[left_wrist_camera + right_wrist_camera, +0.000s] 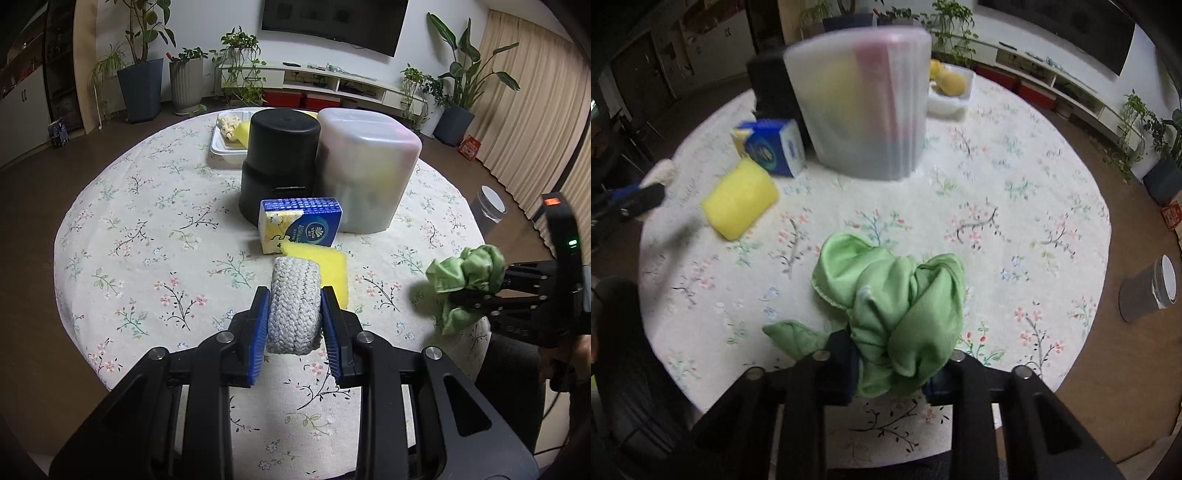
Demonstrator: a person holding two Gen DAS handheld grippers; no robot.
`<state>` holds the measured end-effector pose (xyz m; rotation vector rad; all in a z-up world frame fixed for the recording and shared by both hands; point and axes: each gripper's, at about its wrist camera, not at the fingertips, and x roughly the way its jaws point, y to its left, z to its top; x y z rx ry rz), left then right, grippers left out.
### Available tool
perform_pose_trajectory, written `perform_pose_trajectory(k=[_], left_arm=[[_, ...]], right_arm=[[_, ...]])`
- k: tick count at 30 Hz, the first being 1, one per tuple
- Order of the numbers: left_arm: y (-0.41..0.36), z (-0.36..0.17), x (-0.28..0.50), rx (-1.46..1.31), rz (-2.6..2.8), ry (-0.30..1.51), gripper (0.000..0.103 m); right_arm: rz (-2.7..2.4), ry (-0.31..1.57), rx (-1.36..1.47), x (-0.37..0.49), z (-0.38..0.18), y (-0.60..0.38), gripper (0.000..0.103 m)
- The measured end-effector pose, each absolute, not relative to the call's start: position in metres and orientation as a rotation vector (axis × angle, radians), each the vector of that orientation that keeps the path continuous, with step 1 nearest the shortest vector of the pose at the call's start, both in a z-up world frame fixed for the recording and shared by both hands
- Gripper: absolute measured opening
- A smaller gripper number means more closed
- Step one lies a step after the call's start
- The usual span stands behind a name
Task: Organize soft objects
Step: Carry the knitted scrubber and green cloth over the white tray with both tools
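The left gripper (293, 306) is clamped on a grey braided rope roll (293, 304), its blue pads pressed against both sides, held just above the floral tablecloth (147, 229) near the table's front edge. Just beyond the roll lies a yellow sponge (328, 269), touching a blue and yellow tissue pack (299, 225) that stands in front of a black cylindrical container (279, 162) and a frosted translucent container (365, 170), both upside down side by side. The right gripper (890, 373) grips a crumpled green cloth (897, 306), which bulges up between its jaws and hides the pads; a loose corner of the cloth trails to the left over the table. The left wrist view alone shows the white tray (225, 147) behind the black container holding pale puffy pieces and another yellow block, and it shows the right gripper from the side with the green cloth bunched at its tip. The right wrist view, blurred, alone shows yellow round items in a white dish (955, 96) behind the frosted container, and faint pink and yellow shades inside that container.
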<state>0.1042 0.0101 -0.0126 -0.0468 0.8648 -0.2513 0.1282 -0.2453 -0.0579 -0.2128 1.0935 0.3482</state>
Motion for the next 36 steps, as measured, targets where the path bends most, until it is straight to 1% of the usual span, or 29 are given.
perform_pose_trajectory(k=[9, 19, 23, 29, 36], left_arm=[[0.015, 0.005, 0.108, -0.008, -0.258, 0.844, 0.025], [0.038, 0.054, 0.137, 0.031, -0.269, 0.783, 0.025], [0.054, 0.068, 0.169, 0.038, -0.272, 0.777, 0.025], [0.071, 0.083, 0.229, 0.06, -0.281, 0.788, 0.025], [0.063, 0.076, 0.318, 0.139, -0.316, 0.843, 0.025]], right_arm=[[0.411, 1.003, -0.216, 0.116, -0.001, -0.243, 0.025], [0.398, 0.916, -0.245, 0.142, 0.049, -0.253, 0.025], [0.379, 0.888, -0.254, 0.169, 0.067, -0.262, 0.026], [0.335, 0.869, -0.256, 0.238, 0.091, -0.282, 0.026], [0.355, 0.877, -0.291, 0.329, 0.099, -0.268, 0.026]])
